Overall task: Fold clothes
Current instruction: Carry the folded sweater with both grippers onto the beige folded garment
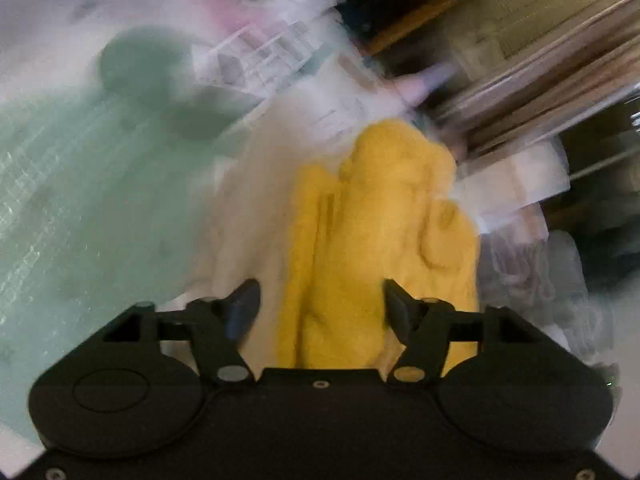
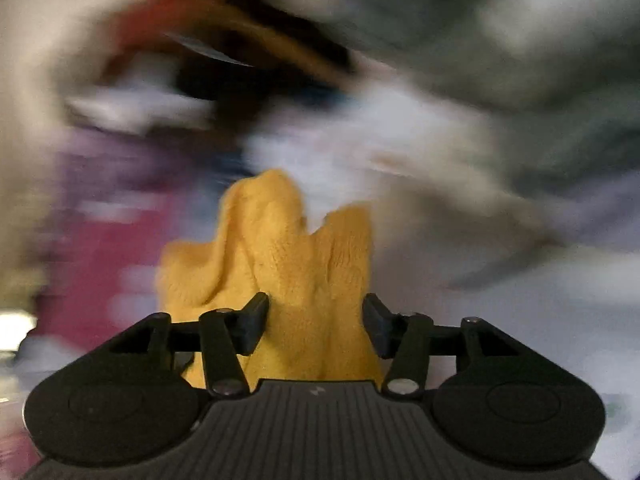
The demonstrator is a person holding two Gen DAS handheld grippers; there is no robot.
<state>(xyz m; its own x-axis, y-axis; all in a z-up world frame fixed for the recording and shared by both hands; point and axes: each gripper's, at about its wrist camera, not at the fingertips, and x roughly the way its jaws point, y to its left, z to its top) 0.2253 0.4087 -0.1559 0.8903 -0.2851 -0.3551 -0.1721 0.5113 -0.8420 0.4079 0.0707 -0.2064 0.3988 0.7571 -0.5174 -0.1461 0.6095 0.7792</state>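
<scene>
Both wrist views heavily motion-blurred; only the grippers and the cloth between their fingers read sharply.

Left gripper [image 1: 322, 308]: fingers set apart, with a bunched yellow cloth [image 1: 380, 240] filling the gap between them. The cloth runs from under the gripper body forward in thick vertical folds and rises to a rounded hump ahead of the fingertips. Whether the pads press into it or merely flank it, I cannot tell. Left of the cloth lies pale cream fabric [image 1: 248, 216], and further left a mint-green surface [image 1: 88, 208] with a faint grid texture. Upper right is smeared clutter, not identifiable.

Right gripper [image 2: 316, 320]: fingers likewise apart, the same yellow cloth [image 2: 292, 264] between them, terry-like nap visible. The left finger [image 2: 252, 324] touches the cloth's edge; contact on the other side is unclear. The cloth peaks in two points ahead of the tips. A magenta blur [image 2: 92, 264] sits at left; background otherwise unreadable.
</scene>
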